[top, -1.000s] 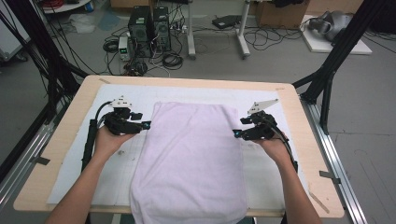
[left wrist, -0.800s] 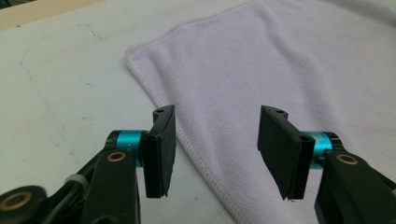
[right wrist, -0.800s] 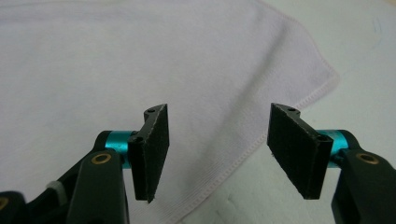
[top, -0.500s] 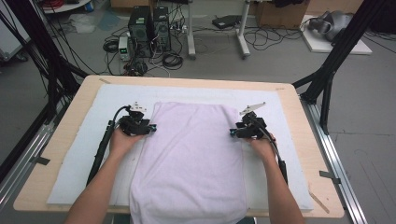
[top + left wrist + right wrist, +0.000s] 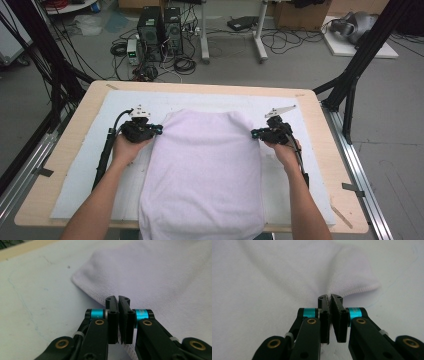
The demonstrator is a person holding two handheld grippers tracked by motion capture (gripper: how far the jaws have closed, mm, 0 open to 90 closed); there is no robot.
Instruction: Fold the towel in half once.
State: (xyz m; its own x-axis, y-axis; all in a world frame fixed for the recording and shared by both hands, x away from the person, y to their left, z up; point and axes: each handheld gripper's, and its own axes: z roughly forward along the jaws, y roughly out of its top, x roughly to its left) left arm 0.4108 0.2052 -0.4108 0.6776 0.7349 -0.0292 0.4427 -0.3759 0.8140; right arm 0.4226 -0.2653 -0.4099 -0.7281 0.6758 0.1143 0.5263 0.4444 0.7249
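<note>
We see a pale lilac terry-cloth towel (image 5: 202, 172) lying flat along the middle of the wooden desk (image 5: 325, 125), on top of a white mat (image 5: 80, 180) that covers most of the desk surface. The towel's near end hangs over the desk edge closest to the person; its far end has two rounded corners, one on each side.

The left hand-held gripper (image 5: 159, 129) sits at the towel's left edge, just short of the far left corner. In the left gripper view, the left hand-held gripper (image 5: 118, 299) has its jaws brought together, having just been closing, and the hemmed edge of the towel (image 5: 155, 272) runs between them, so we read it as clamped on the towel edge.

The right hand-held gripper (image 5: 254, 133) sits at the towel's right edge, just short of the far right corner. In the right gripper view, the right hand-held gripper (image 5: 330, 297) likewise has its jaws pressed together after just closing, with a pinch of the towel (image 5: 287, 277) caught between them; the cloth puckers into folds that radiate from the jaw tips.

Both forearms lie on either side of the towel, well apart
</note>
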